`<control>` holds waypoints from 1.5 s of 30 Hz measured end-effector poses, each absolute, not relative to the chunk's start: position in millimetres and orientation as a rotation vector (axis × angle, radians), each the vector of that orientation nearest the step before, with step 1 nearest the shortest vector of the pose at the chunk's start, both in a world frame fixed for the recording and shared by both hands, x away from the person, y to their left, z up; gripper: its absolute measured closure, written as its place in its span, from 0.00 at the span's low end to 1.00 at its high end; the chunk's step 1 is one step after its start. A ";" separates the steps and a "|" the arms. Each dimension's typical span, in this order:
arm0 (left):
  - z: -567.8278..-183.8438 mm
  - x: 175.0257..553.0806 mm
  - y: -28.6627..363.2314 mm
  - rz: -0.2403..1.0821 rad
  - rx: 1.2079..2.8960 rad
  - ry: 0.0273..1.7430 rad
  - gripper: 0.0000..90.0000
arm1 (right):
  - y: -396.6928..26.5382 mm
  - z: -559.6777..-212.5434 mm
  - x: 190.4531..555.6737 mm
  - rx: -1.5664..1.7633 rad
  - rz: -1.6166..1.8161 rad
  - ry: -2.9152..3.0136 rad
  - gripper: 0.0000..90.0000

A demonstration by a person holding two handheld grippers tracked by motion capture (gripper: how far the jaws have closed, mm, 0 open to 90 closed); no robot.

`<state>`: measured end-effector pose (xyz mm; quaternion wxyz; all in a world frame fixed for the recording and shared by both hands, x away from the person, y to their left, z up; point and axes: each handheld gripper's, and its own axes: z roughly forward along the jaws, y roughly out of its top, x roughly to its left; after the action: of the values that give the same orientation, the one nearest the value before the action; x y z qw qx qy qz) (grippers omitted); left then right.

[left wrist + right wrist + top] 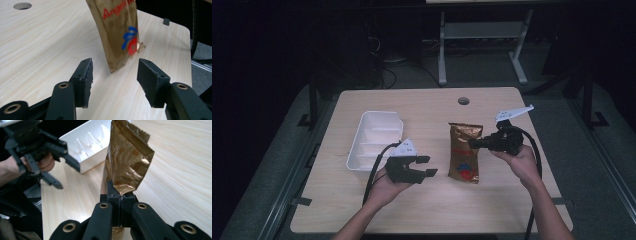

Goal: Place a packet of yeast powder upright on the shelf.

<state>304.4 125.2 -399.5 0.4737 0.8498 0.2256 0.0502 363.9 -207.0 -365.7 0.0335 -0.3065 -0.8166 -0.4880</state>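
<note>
right gripper (121, 201) clamped on gold foil pouch (464, 151), held just right of the white tray (374, 137). left gripper (426, 166) open, empty, between tray and pouch. better to pinch the pouch's lower corner squarely, then pull gently.

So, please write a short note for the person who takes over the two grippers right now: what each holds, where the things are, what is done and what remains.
Right gripper: shut on the gold pouch, pinching its edge; the pouch hangs tilted, its lower end near the table.
Left gripper: open, nothing between the jaws, aimed at the pouch's lower end from beside it.
White tray: on the table, left of the pouch, with nothing in it.
Done: pouch gripped.
Left: probably take the lower end with the left gripper, then likely move the pouch to the tray.
</note>
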 end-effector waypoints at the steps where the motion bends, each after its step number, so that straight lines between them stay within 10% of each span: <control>1: -399.5 304.4 125.2 0.123 2.079 0.552 0.50 | -207.0 -365.7 363.9 -0.943 -1.501 -2.512 0.99; 45: -439.2 258.2 136.8 0.173 2.174 0.433 0.30 | -128.0 -292.3 414.0 -0.929 -1.602 -2.586 0.99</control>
<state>258.2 136.8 -439.2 0.4430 0.8766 0.1744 0.0697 414.0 -128.0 -292.3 -0.0197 -0.2921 -0.8128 -0.5037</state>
